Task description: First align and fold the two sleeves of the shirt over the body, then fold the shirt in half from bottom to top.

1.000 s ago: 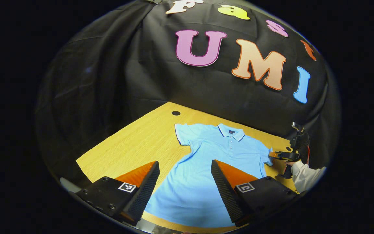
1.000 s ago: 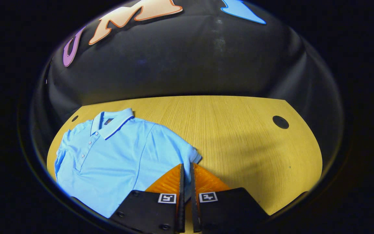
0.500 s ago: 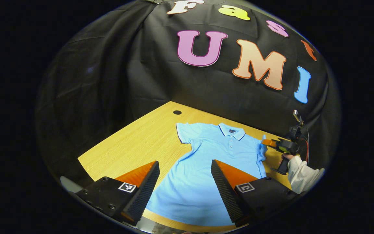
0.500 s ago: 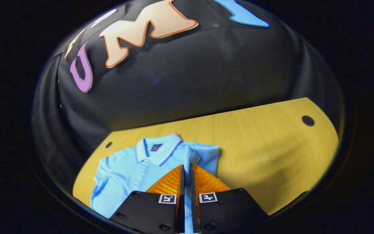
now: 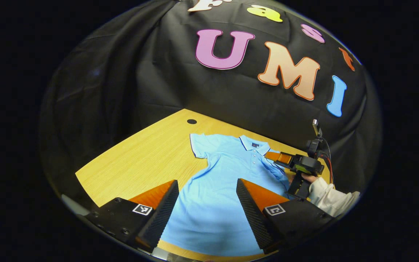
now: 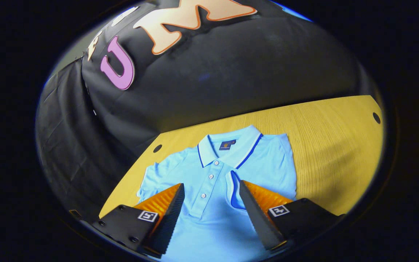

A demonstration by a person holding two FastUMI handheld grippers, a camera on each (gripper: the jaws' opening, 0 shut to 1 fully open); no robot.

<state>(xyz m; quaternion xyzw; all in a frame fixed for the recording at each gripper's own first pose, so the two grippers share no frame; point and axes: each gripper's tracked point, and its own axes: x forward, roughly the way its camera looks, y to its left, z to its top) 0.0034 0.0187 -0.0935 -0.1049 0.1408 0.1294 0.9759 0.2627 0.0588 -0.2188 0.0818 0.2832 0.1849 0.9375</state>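
Note:
A light blue polo shirt point(image 5: 227, 182) lies face up on the wooden table point(image 5: 140, 163), collar point(image 6: 227, 149) toward the wall. In the right gripper view, one sleeve point(image 6: 234, 189) lies folded over the chest beside the buttons. My right gripper point(image 6: 211, 202) hovers open just above it, with nothing between its fingers. The other sleeve point(image 5: 198, 145) still lies spread flat on the table. My left gripper point(image 5: 207, 183) is open above the shirt's lower body, holding nothing. In the left gripper view, the right gripper point(image 5: 273, 156) sits over the chest, held by a hand in a white sleeve point(image 5: 326, 196).
Bare wood lies to the left of the shirt point(image 5: 129, 167) and to its right point(image 6: 333, 145). Round cable holes sit near the table's back corners point(image 5: 191, 121) point(image 6: 376, 117). The black cloth wall stands close behind the collar.
My right gripper carried the sleeve from the table's side over the chest, then opened and let it go. My left gripper has hardly moved.

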